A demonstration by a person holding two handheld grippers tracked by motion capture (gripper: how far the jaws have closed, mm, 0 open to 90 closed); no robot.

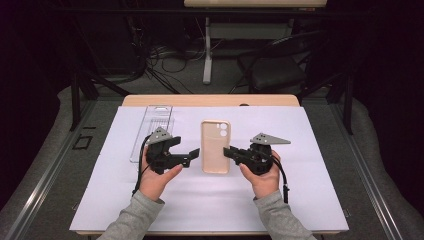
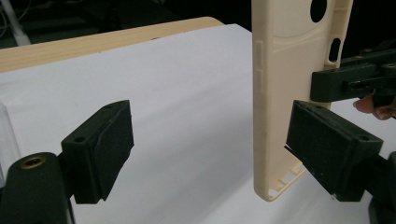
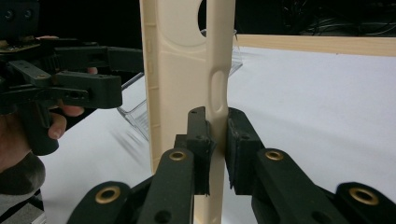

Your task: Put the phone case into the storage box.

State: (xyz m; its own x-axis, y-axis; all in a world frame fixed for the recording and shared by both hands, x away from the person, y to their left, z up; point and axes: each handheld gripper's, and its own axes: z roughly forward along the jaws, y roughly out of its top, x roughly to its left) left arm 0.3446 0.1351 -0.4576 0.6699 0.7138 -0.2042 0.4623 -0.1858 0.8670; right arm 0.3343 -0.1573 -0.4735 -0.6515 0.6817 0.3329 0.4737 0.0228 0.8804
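**Phone case held by my right tongs, left tongs released**

My right gripper (image 1: 227, 151) is clamped on the beige soft-plastic phone case (image 1: 215, 146). In the right gripper view, my two black jaws pinch one long side wall of the case (image 3: 187, 84) between their pads, just below an oval button cut-out. The case runs up and away from the jaws, with its round camera opening at the far end.

My left gripper (image 1: 192, 152) stands with its jaws wide apart. In the left gripper view, the case (image 2: 280, 93) sits between my jaws, close to the pad (image 2: 322, 140) on the right of that view; I cannot tell whether that pad touches the case. The other pad (image 2: 109, 144) is well clear of it. No earlier state is recorded here.

From the high view, the case lies in the middle of the white sheet (image 1: 310, 190) that covers the light wooden table (image 1: 150, 100), lengthwise away from me, camera openings at the far end. My two grippers face each other across it, left on its left edge, right on its right edge.

A clear transparent plastic tray (image 1: 152, 127) lies on the sheet to the far left, just beyond my left gripper.
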